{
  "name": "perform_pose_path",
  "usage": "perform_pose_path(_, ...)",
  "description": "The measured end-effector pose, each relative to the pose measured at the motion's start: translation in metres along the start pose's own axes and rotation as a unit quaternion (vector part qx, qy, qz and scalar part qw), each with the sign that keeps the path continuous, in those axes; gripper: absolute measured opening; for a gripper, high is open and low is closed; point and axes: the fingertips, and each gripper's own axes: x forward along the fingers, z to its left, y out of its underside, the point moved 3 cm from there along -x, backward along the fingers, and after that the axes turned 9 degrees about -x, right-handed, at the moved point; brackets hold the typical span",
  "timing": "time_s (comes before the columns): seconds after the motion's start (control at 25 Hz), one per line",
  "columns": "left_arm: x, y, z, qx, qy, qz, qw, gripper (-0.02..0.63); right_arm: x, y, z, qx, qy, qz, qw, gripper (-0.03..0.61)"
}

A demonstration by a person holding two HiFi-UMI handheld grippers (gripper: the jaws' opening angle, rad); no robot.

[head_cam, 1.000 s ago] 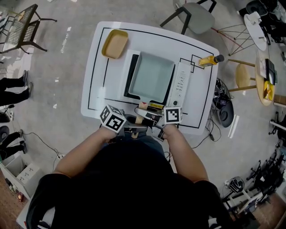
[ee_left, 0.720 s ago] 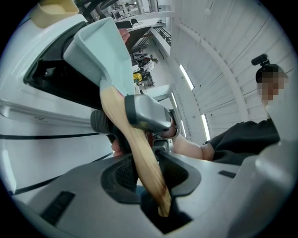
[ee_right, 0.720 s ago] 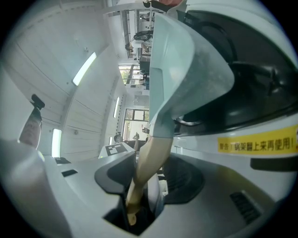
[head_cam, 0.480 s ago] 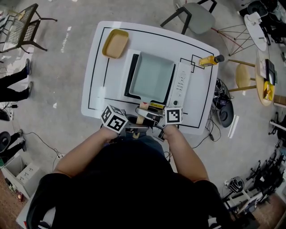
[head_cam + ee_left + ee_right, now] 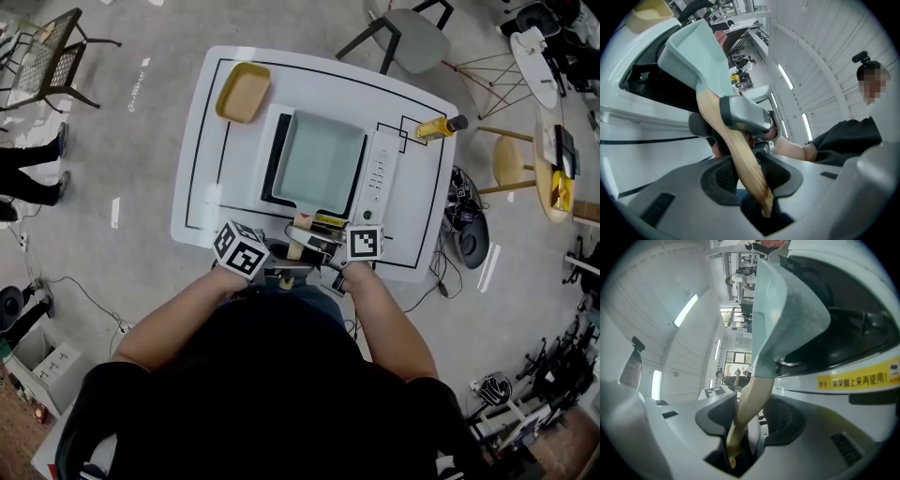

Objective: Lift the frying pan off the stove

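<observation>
A square pale-green frying pan point(image 5: 319, 159) sits over the black top of a white stove point(image 5: 380, 173). Its wooden handle point(image 5: 298, 246) points toward me. My left gripper point(image 5: 286, 262) holds the handle point(image 5: 736, 140) near its end. The handle lies between its pads, and the jaws have just been opening slightly. From the other side my right gripper point(image 5: 317, 248) is closed on the same handle point(image 5: 754, 399). One of its grey fingers point(image 5: 740, 117) shows against the wood in the left gripper view. The pan's body point(image 5: 787, 315) fills the upper right gripper view.
The white table point(image 5: 197, 187) also carries a yellow tray point(image 5: 243, 92) at the back left and a yellow bottle point(image 5: 436, 127) at the back right. A grey chair point(image 5: 408, 33) stands behind the table. A bystander's legs point(image 5: 28, 178) are at the far left.
The bystander's legs at the left have shifted. Both grippers and the pan stay where they were.
</observation>
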Motion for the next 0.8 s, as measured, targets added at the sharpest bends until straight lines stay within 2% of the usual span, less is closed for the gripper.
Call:
perform_pose_path(0.12, 0.001, -0.001, -0.001, 0.005, 0.000, -0.001, 1.0000, 0.133, -0.003, 0.001, -0.003, -0.002, 0.014, 0.003, 1.000, 0.179)
perform_pose_path(0.44, 0.002, -0.001, -0.005, 0.013, -0.001, 0.001, 0.9999, 0.141, -0.005, 0.002, -0.003, -0.002, 0.018, 0.003, 1.000, 0.181)
perform_pose_path(0.8, -0.002, 0.002, -0.010, 0.024, -0.007, 0.004, 0.9997, 0.145, 0.002, 0.000, 0.012, -0.010, -0.009, 0.001, 1.000, 0.179)
